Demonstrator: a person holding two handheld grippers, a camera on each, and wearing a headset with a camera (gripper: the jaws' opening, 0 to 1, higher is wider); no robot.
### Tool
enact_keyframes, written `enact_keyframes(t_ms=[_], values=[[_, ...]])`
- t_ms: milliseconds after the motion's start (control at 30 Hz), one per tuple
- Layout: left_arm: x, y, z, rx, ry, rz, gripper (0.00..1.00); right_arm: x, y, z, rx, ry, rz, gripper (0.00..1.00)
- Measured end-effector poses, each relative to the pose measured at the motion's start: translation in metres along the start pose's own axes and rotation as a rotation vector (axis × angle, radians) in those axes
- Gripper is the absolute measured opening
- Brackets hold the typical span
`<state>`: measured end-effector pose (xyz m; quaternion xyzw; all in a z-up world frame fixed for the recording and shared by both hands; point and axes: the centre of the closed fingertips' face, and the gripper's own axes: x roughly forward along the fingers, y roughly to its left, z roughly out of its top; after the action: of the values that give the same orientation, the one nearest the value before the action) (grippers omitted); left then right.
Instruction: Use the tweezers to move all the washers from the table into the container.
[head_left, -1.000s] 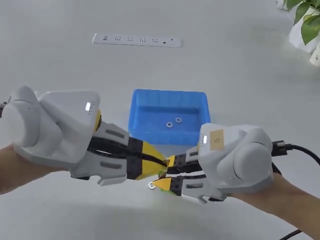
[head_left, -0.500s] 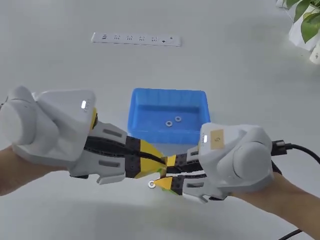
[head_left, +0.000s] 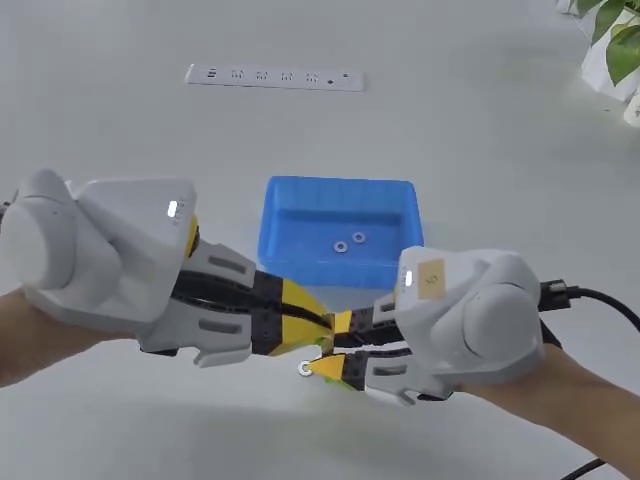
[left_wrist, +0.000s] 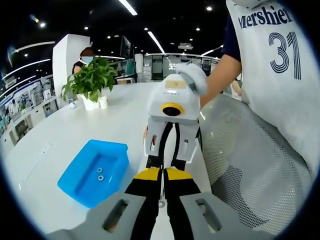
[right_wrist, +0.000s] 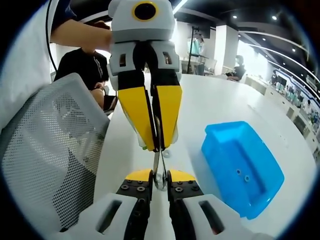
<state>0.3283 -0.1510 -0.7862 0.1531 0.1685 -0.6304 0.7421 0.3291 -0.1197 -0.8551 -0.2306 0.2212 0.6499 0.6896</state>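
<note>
A: Under the meeting claw tips, a washer (head_left: 305, 369) is lying on the tabletop (head_left: 480, 150), near the blue container (head_left: 340, 184); two others are sitting inside.

B: The right claw (right_wrist: 159, 176) is gripping the tweezers (right_wrist: 158, 167) by the tail to steady them; the left claw (left_wrist: 163, 172), nearly closed, is squeezing their arms, probably to nip that washer.

The container (head_left: 340, 185) is blue, the fingers (head_left: 296, 304) yellow and black.

Your grippers: white shells, black-and-yellow jaws.
Your left gripper (head_left: 322, 335) and right gripper (head_left: 333, 346) match; the right carries a tan label (head_left: 433, 279) and a black cable (head_left: 600, 301) at the right edge; your white jersey (left_wrist: 272, 75) reads 31.
</note>
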Motion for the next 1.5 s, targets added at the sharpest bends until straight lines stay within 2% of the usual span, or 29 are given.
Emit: enact_keyframes(t_ms=[233, 267, 700, 867, 1000, 1167, 1300, 1400, 1500], values=[[-0.001, 0.0, -0.003, -0.019, -0.005, 0.009, 0.05, 0.002, 0.001, -0.001, 0.001, 0.006, 0.005, 0.12], [-0.002, 0.0, -0.003, -0.028, -0.017, 0.009, 0.05, 0.002, 0.002, -0.001, 0.001, 0.006, 0.005, 0.12], [-0.002, 0.0, -0.003, -0.046, -0.024, 0.012, 0.05, 0.003, 0.002, -0.007, 0.009, 0.014, 0.017, 0.11], [-0.003, 0.0, -0.004, -0.041, -0.015, 0.013, 0.05, 0.004, 0.002, -0.007, 0.001, 0.015, 0.02, 0.11], [-0.004, -0.002, -0.005, -0.025, 0.007, 0.01, 0.05, 0.004, 0.003, -0.006, -0.014, 0.023, 0.01, 0.1], [-0.011, -0.002, 0.004, -0.007, -0.001, 0.019, 0.05, -0.003, 0.0, 0.003, -0.034, 0.012, -0.008, 0.1], [-0.018, 0.002, 0.018, 0.011, -0.022, 0.028, 0.05, -0.011, -0.004, 0.016, -0.041, -0.013, -0.024, 0.1], [-0.025, 0.009, 0.03, 0.039, -0.036, 0.039, 0.05, -0.019, -0.014, 0.028, -0.064, -0.032, -0.057, 0.1], [-0.031, 0.016, 0.038, 0.061, -0.044, 0.052, 0.05, -0.027, -0.024, 0.036, -0.083, -0.041, -0.085, 0.1]])
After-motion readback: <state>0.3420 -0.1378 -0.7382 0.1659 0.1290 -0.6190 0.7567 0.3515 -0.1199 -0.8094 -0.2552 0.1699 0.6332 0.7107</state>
